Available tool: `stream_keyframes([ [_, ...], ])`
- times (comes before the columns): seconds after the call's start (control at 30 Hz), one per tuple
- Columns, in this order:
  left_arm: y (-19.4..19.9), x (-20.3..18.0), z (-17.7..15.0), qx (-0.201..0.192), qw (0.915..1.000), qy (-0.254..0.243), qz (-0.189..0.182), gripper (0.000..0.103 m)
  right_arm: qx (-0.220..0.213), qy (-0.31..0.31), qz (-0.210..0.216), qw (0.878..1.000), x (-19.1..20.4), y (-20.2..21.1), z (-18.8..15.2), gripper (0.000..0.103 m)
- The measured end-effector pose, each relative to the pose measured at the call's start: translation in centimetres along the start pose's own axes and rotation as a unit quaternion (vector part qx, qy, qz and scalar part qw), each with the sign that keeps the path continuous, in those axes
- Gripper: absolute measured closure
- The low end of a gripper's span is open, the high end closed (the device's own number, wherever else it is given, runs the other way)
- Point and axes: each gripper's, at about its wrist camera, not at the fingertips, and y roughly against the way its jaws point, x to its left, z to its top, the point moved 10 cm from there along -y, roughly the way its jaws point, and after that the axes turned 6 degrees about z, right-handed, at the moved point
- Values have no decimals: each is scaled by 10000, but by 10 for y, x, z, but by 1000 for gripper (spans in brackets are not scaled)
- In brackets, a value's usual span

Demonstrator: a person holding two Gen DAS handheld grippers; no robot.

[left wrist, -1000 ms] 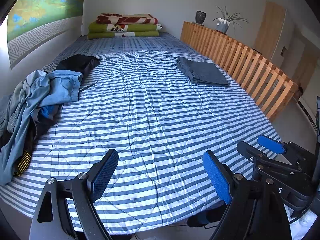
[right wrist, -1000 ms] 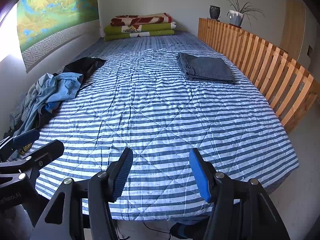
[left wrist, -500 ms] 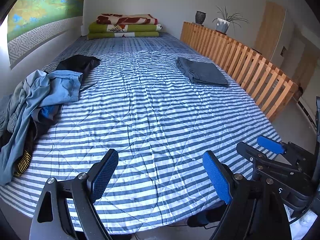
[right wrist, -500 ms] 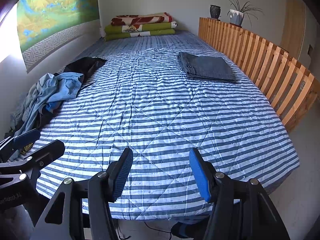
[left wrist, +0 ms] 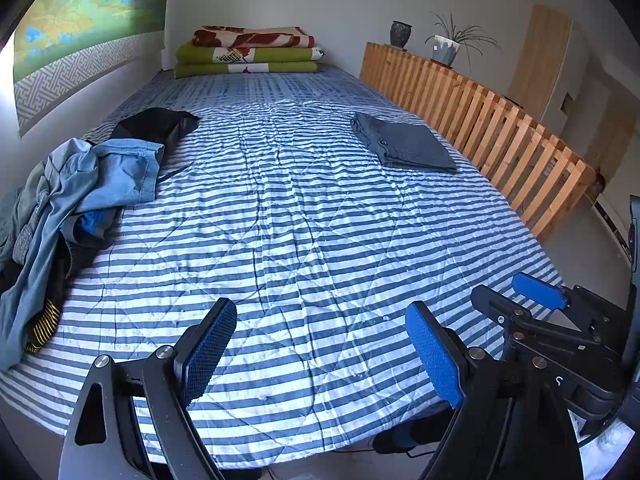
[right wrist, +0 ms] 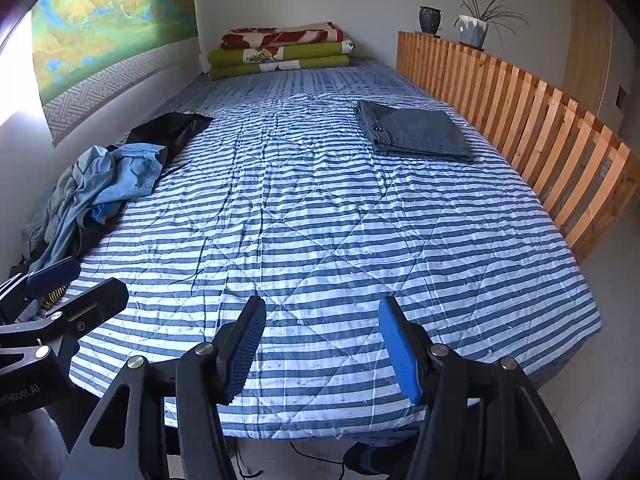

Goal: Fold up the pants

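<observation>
We see a bed with a blue-and-white striped quilt (left wrist: 304, 240) bearing folded dark grey pants (left wrist: 404, 144), a rumpled heap of blue and black clothes (left wrist: 80, 188), and stacked green-and-red blankets (left wrist: 248, 52).

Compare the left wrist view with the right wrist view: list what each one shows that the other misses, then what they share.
Only the left wrist view shows the right gripper from outside, at lower right, and more of the clothes pile's near end. Only the right wrist view shows the left gripper from outside, at lower left. Both show the striped bed cover, the folded grey pants near the wooden slat rail, the stacked blankets and two pots. Both grippers are open and empty.
</observation>
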Motion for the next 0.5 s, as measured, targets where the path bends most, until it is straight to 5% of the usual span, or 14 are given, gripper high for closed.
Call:
stream_keyframes([
  [0.5,-2,0,0,4,10000,-1,-9,14,43,-18,17,10000,0,-2,-2,48],
])
